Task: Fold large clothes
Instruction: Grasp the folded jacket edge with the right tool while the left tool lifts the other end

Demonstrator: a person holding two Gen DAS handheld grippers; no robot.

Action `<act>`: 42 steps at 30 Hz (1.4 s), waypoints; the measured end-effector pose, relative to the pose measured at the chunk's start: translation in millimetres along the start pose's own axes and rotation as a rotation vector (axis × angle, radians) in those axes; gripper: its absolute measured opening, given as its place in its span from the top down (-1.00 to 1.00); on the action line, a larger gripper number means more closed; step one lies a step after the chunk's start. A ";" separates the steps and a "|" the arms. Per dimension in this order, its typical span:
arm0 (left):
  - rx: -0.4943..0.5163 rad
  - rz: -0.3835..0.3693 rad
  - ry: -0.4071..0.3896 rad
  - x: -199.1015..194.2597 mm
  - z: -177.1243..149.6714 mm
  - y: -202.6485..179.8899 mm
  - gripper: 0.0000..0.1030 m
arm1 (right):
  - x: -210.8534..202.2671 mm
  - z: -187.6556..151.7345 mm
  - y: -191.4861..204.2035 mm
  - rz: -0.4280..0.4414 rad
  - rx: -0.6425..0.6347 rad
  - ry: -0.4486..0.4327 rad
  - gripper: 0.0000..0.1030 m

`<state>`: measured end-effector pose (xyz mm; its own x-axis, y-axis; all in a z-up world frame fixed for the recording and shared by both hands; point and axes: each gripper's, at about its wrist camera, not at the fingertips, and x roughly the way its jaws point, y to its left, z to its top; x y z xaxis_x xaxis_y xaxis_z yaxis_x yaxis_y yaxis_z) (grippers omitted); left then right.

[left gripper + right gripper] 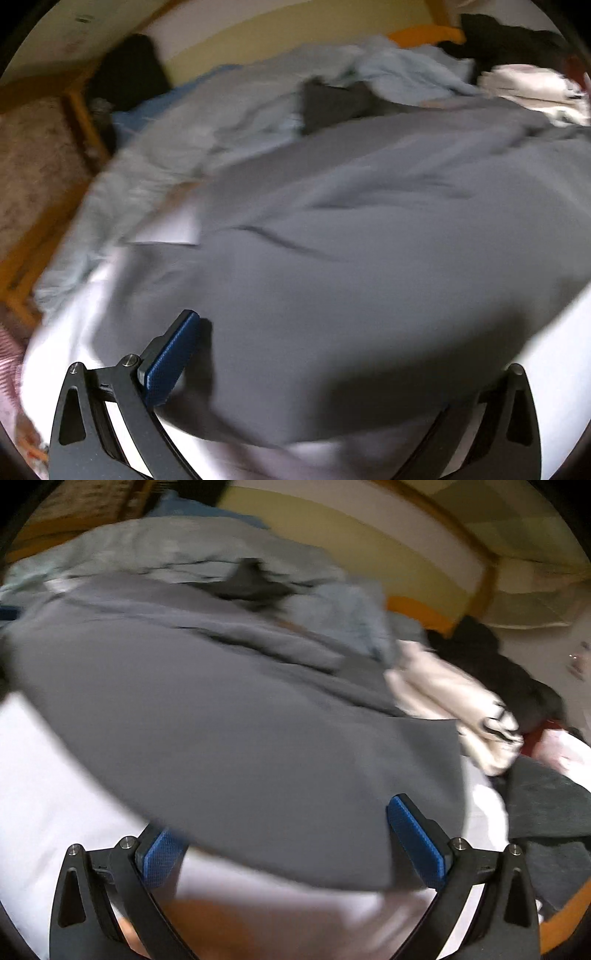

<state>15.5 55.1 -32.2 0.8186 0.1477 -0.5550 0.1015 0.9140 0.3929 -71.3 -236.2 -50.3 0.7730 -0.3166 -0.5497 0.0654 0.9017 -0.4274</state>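
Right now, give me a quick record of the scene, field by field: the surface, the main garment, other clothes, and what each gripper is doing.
surface: white sheet on a bed with an orange wooden frame
main garment: large grey garment spread over the sheet, wrinkled at the far side
other clothes: light blue cloth behind it; cream garment and black clothes at the right
left gripper: open, one finger hidden by the grey cloth
right gripper: open, fingers spread at the garment's near edge
image quality: motion blur
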 end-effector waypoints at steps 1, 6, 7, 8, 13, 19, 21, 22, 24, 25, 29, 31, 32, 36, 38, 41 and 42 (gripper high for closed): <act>-0.003 0.034 -0.035 -2.8 -0.4 5.3 -0.93 | 3.5 1.0 -7.9 -0.018 0.025 0.006 -0.99; 0.098 0.039 -0.110 -21.3 -6.7 -9.4 0.60 | 7.5 2.2 -17.6 -0.115 -0.002 -0.016 0.39; 0.114 0.061 -0.116 -26.6 -8.9 -13.2 0.73 | 3.7 1.9 -15.6 -0.119 -0.005 -0.029 0.57; 0.110 0.060 -0.116 -31.6 -9.9 -13.2 0.76 | -1.4 1.5 -14.6 -0.120 -0.006 -0.043 0.67; 0.016 0.015 -0.131 -72.5 -15.9 4.3 0.79 | -37.0 0.2 -28.8 -0.088 -0.001 -0.081 0.78; 0.170 -0.021 -0.114 -113.3 -44.3 -12.6 0.75 | -81.1 -22.9 -48.3 -0.041 0.049 -0.053 0.79; 0.227 -0.002 -0.087 -105.3 -53.7 -25.5 0.67 | -71.5 -31.8 -48.3 -0.037 0.024 -0.005 0.75; 0.249 0.022 -0.074 -96.6 -58.0 -31.9 0.61 | -63.7 -34.2 -45.7 -0.038 0.019 0.021 0.73; 0.280 0.049 -0.062 -88.1 -61.2 -40.2 0.49 | -51.1 -36.6 -35.7 -0.058 -0.014 0.077 0.71; 0.294 0.065 -0.083 -91.6 -62.0 -42.1 0.44 | -52.1 -37.3 -30.2 -0.090 -0.047 0.070 0.70; 0.261 -0.018 -0.188 -132.0 -62.1 -39.3 -0.34 | -67.7 -39.1 -30.4 -0.021 -0.016 0.078 0.24; 0.176 -0.098 -0.204 -153.0 -56.0 -31.0 -0.39 | -88.6 -32.3 -40.3 0.133 0.135 0.061 0.04; 0.142 -0.134 -0.203 -161.8 -50.7 -27.7 -0.41 | -96.3 -28.0 -41.5 0.180 0.173 0.045 0.04; 0.042 -0.213 -0.355 -212.7 -18.6 -16.3 -0.65 | -104.9 -3.6 -42.2 0.239 0.233 0.006 0.04; 0.007 -0.218 -0.407 -224.3 4.1 -10.4 -0.75 | -100.4 7.5 -45.9 0.268 0.256 0.014 0.04; -0.048 -0.196 -0.439 -217.7 39.4 -0.2 -0.75 | -102.2 22.5 -52.8 0.315 0.275 0.007 0.04; -0.072 -0.185 -0.455 -212.6 50.3 4.9 -0.75 | -106.0 24.4 -52.2 0.320 0.271 0.002 0.04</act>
<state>-129.6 9.2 124.6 0.9560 -0.1851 -0.2277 0.2423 0.9355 0.2570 -141.3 -242.5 47.8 0.7801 -0.0085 -0.6257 -0.0136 0.9994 -0.0306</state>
